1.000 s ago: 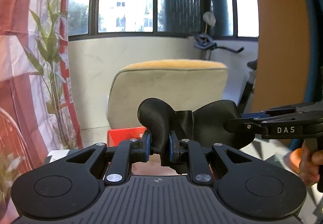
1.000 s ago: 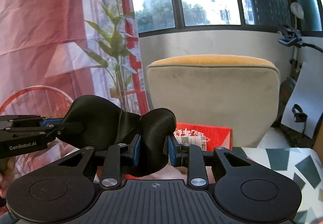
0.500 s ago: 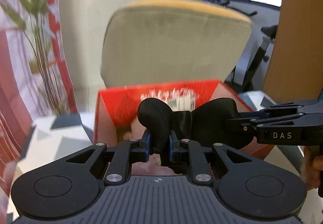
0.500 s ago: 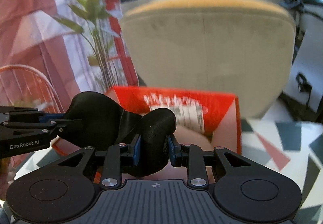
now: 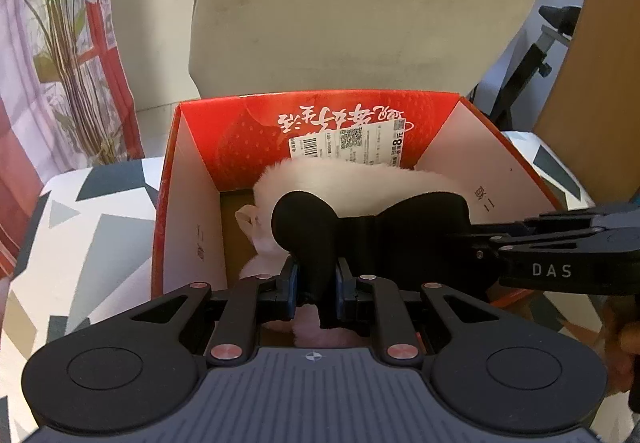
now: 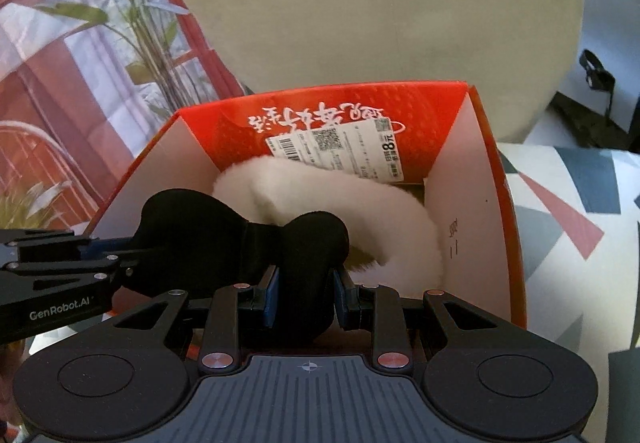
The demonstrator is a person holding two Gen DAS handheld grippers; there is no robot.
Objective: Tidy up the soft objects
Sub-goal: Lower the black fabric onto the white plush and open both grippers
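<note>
A black soft padded piece [image 5: 372, 227], shaped like a bow, hangs between both grippers above an open red cardboard box [image 5: 192, 147]. My left gripper [image 5: 316, 283] is shut on its left lobe. My right gripper [image 6: 304, 295] is shut on its right lobe [image 6: 316, 243]. The right gripper also shows in the left wrist view [image 5: 492, 247], and the left gripper in the right wrist view [image 6: 108, 263]. A white fluffy object [image 5: 360, 179] lies inside the box, under the black piece; it also shows in the right wrist view [image 6: 360, 203].
The box [image 6: 492, 171] stands on a table with a geometric-patterned cloth [image 5: 88, 235]. A beige chair with an orange top [image 5: 352, 11] stands right behind the box. A plant [image 5: 68, 55] and red-white curtain are at the left.
Both grippers have tilted down and moved forward with the black piece, which now hangs over the open box. The box interior and white fluffy object have come into view.
</note>
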